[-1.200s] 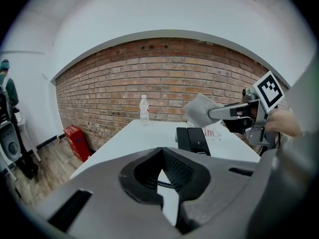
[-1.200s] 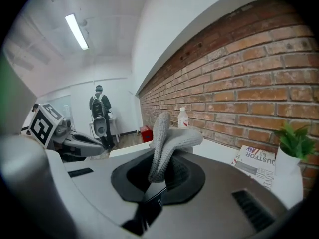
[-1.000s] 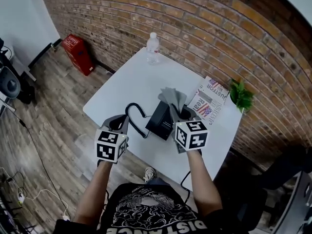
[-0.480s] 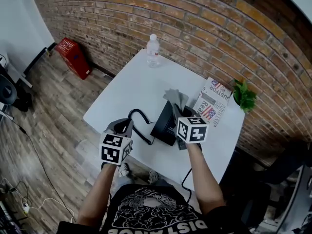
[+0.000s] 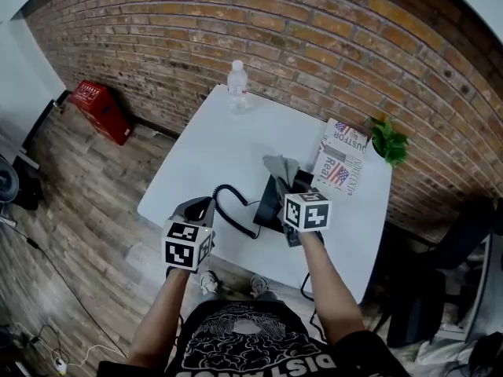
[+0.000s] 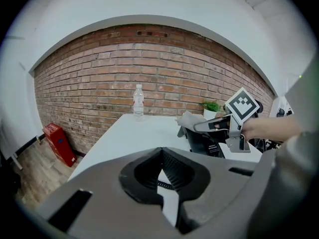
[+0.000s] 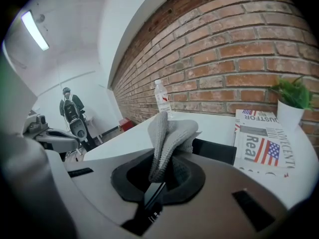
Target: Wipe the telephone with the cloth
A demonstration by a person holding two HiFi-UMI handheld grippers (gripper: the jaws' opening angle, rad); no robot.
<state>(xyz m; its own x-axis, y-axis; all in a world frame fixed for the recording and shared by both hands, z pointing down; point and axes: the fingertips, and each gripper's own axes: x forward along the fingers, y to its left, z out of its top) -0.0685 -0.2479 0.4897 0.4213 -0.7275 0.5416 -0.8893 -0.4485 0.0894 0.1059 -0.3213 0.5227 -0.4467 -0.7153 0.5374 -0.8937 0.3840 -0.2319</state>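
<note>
The black telephone [image 5: 271, 204] sits near the table's front edge, and its coiled cord [image 5: 233, 213] loops to the left. My right gripper [image 5: 295, 184] hovers over the telephone's far right part, shut on a grey cloth [image 5: 281, 166] that sticks up from its jaws. In the right gripper view the cloth [image 7: 169, 131] rises from the gripper [image 7: 160, 169], with the telephone [image 7: 215, 151] just beyond. My left gripper [image 5: 198, 210] is at the front edge left of the cord, shut on nothing [image 6: 160, 157]. The left gripper view shows the telephone [image 6: 205, 141] to the right.
A water bottle [image 5: 236, 78] stands at the white table's [image 5: 212, 148] far corner. A newspaper [image 5: 343, 155] and a small potted plant [image 5: 389, 141] are at the right by the brick wall. A red box [image 5: 97, 109] lies on the floor, left. A person [image 7: 71, 107] stands far off.
The head view has swung, so the table sits more to the right and upright. My right gripper stays over the telephone with the cloth. The left gripper has hardly moved.
</note>
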